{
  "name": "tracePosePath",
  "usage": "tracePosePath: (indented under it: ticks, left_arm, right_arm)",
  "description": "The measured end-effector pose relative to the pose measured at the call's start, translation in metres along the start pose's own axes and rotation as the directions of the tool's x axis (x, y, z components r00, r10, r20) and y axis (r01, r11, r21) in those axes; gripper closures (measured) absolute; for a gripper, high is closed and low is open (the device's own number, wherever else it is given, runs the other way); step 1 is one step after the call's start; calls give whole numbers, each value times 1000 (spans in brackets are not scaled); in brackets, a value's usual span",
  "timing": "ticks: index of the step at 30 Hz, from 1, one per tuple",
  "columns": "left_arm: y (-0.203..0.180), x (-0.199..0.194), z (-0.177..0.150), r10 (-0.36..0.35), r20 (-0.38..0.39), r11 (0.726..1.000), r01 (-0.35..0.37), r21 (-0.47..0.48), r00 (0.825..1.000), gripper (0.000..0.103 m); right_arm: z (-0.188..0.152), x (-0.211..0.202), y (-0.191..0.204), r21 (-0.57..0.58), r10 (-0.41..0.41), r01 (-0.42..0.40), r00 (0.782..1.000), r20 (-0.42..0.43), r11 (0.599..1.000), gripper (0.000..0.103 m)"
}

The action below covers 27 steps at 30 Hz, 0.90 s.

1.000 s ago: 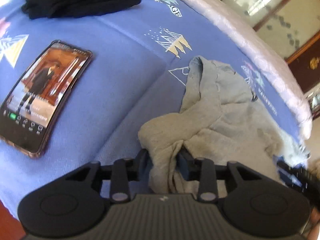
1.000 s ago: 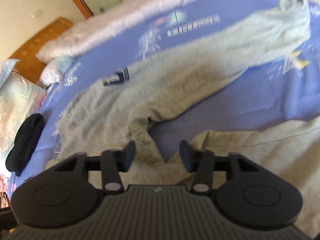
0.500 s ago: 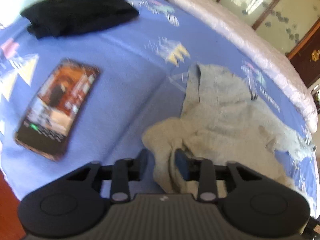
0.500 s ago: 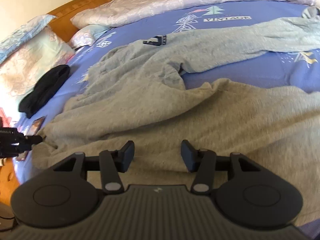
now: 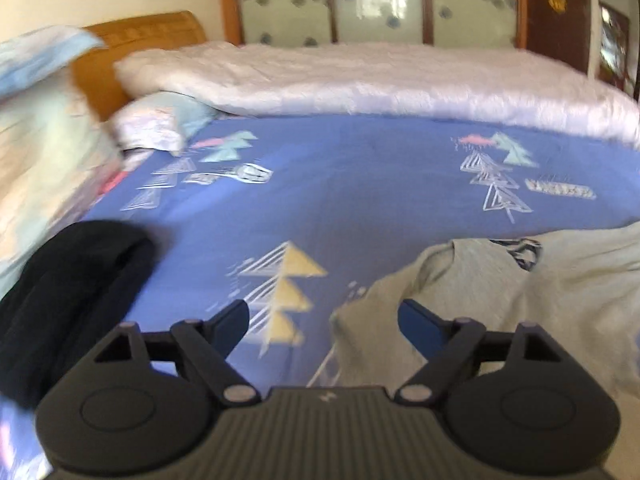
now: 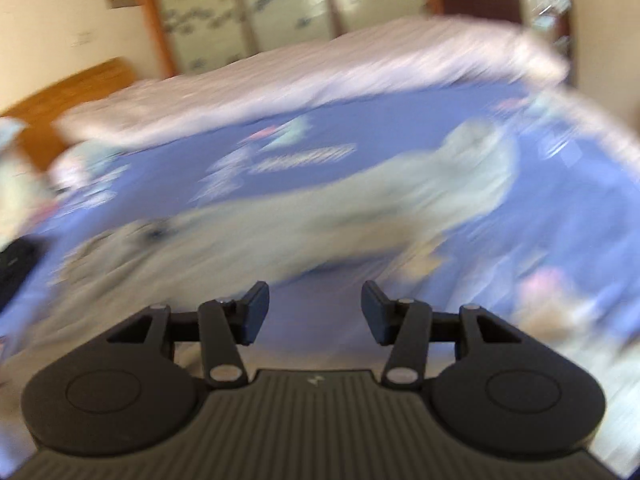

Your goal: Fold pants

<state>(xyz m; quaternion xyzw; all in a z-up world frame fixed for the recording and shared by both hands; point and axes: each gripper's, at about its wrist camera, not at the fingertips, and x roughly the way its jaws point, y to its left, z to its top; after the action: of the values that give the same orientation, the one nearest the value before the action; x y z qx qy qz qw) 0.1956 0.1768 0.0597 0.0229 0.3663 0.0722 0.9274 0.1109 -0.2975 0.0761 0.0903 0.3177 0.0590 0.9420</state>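
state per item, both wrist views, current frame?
left tool: open, holding nothing, above the sheet.
right tool: open, holding nothing; view motion-blurred.
grey pants: rumpled, not folded, lying on the sheet; one leg stretched out.
black garment: bunched, lying at the left of the sheet.
white quilt: rolled along the far side of the bed.
blue bedsheet: spread flat.
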Motion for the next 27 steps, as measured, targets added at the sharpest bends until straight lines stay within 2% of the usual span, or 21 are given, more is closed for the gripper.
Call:
tracePosePath:
  ticks: [2,4,6,7,8,9,10,11,12,13,14,15,16,17,19,22,25,27]
  left_arm:
    - [-11,33,9,-21,-36,1000,21,12,999,15]
    - [-19,57,11,-36,-58,999,37,22,998,15]
    - [-28,75,10,-62,-80,996,66,55,995,21]
    - [-34,83,9,-73,-103,993,82,88,992,34]
    - [-40,89,7,-78,-124,989,92,117,989,56]
    - [-47,95,4,-85,-152,982,109,155,985,68]
    - [-52,98,3,-87,-163,977,117,179,983,87]
    - [-56,98,0,-78,-156,973,109,205,985,94]
    - [-60,95,-1,-64,-145,968,97,231,987,94]
    - [-60,90,-2,-59,-135,967,90,239,989,95]
    - [-59,84,-2,-57,-119,968,84,235,991,95]
    - [-56,75,-3,-56,-98,971,77,225,994,95]
    - [-52,65,-2,-59,-78,974,75,214,995,95]
    - [-48,53,-2,-65,-55,976,75,204,996,96]
    - [-38,20,-4,-74,7,981,72,182,997,96]
    - [-21,-27,-7,-92,88,989,81,124,992,96]
    - [-4,-72,-15,-81,158,996,73,58,984,96]
    - [10,-104,-29,-79,198,997,80,1,977,96]
  right_arm:
    - [32,18,-29,30,-103,102,994,45,994,49]
    - [69,41,-56,48,-206,203,975,83,978,49]
    - [102,71,-71,-12,-250,252,966,69,968,49]
    - [116,91,-75,-65,-258,259,966,26,964,49]
    - [127,108,-77,-119,-268,265,963,-13,957,49]
    - [136,127,-76,-177,-286,275,958,-37,945,49]
    - [142,144,-77,-232,-301,280,952,-62,932,49]
    - [144,159,-77,-271,-314,279,944,-97,921,49]
    - [144,173,-81,-286,-322,271,935,-149,919,52]
    - [141,187,-87,-293,-332,266,920,-206,919,58]
    - [136,190,-94,-305,-356,280,905,-235,911,87]
    - [131,195,-95,-324,-396,312,887,-239,893,98]
    - [128,191,-98,-317,-418,343,883,-212,885,98]
    - [126,179,-101,-275,-413,358,893,-179,892,98]
    - [130,150,-116,-124,-375,360,919,-121,925,98]
    - [134,98,-141,97,-347,347,938,-18,933,98]
    - [124,32,-167,285,-342,310,937,71,907,98]
    - [110,-9,-181,364,-341,280,933,112,888,98]
